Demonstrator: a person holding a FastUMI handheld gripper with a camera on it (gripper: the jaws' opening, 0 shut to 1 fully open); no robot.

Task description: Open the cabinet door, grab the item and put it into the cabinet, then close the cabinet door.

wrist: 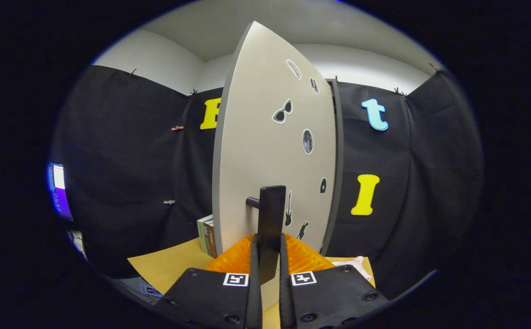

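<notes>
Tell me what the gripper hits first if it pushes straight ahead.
Nothing new: the gripper is already shut on the door handle. Straight on, it would likely drive the handle into the cabinet door just beyond; the gap between them is hard to judge.

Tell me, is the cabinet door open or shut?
Open. The door stands swung out edge-on, and the gripper is shut on its handle.

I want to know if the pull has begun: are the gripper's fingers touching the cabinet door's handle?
Touching. In the gripper view both fingers press on the sides of the dark handle, which stands out from the cabinet door, no gap showing.
</notes>
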